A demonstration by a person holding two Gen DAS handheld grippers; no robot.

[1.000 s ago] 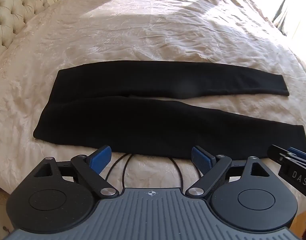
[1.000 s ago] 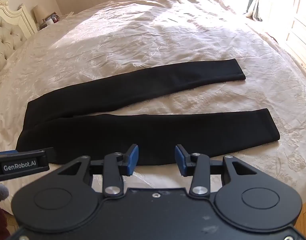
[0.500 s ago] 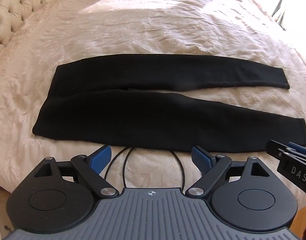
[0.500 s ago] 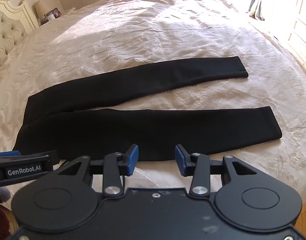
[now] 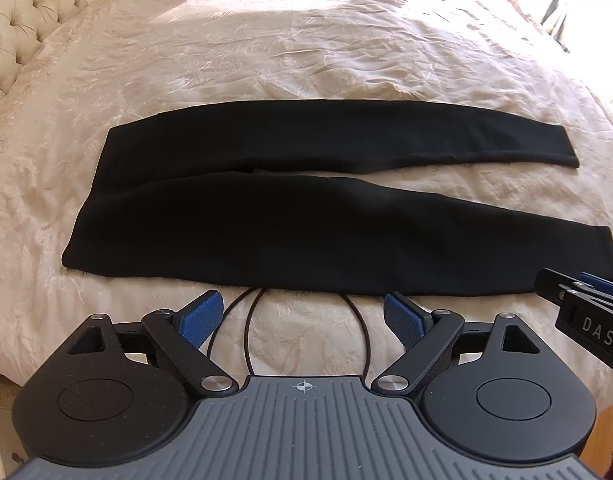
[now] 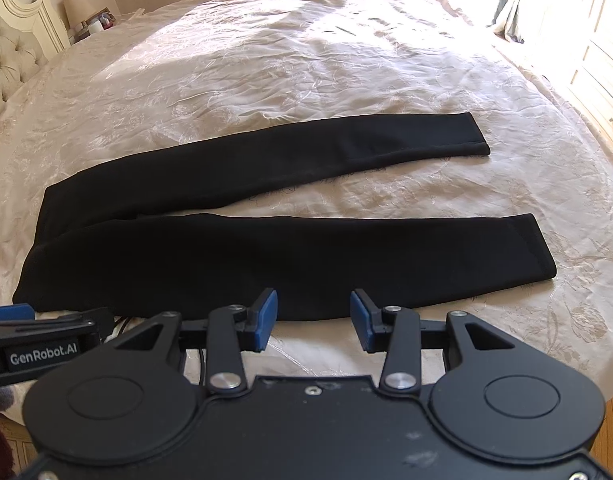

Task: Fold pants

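Black pants point(image 5: 306, 216) flat on the cream bedspread point(image 5: 306, 40) — waistband to the left, both legs stretched out to the right, splayed slightly apart. Left gripper point(image 5: 302, 316) spread wide, just short of the near leg's edge, holding nothing. Right gripper point(image 6: 312, 320) parted more narrowly, empty too — poised at the same near edge.

A home bedroom. A wide bed point(image 6: 346, 60) with a cream embroidered bedspread fills the view, its tufted headboard point(image 5: 22, 20) at the left edge. A bedside lamp point(image 6: 76, 4) stands beyond the bed's far left corner.
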